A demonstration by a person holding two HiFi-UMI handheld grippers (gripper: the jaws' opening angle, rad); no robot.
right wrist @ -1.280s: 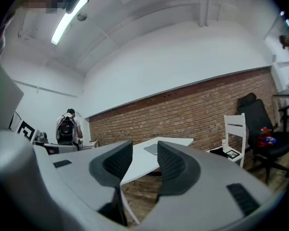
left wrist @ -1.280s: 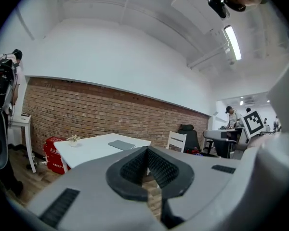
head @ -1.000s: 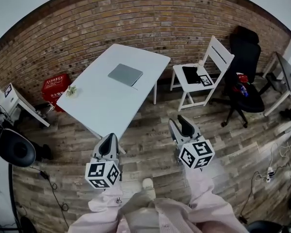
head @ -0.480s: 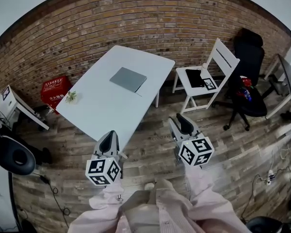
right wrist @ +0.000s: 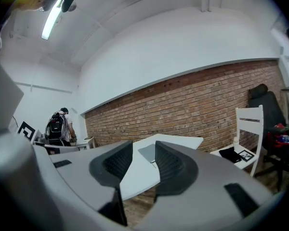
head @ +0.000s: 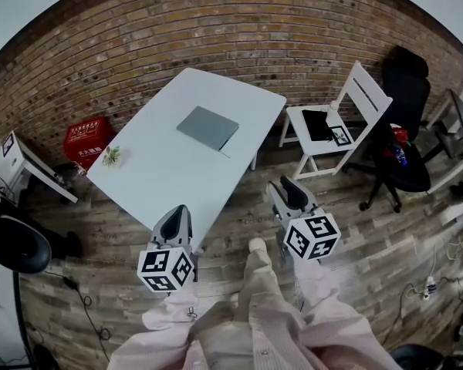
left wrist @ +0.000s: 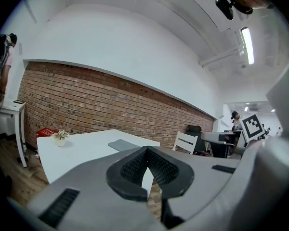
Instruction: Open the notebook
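Left gripper (head: 177, 216) has its jaws pressed together at the tips with nothing between them. The right gripper (head: 284, 189) has its jaws spread a little, also empty. Both are held out over the floor (head: 239, 230), the left one by the near corner of the desk (head: 158, 176), the right one off to the side of it.

A brick wall (head: 216, 29) runs behind everything. The white desk stands at an angle to it. To the right are a black office chair (head: 405, 99) and a white chair (head: 347, 102) with dark things on its seat. A red crate (head: 87, 139) sits on the floor to the left. The notebook (head: 207, 127), grey and closed, lies flat on the far half of the desk, well apart from both grippers. A small plant (head: 112, 156) stands at the left edge of the desk.
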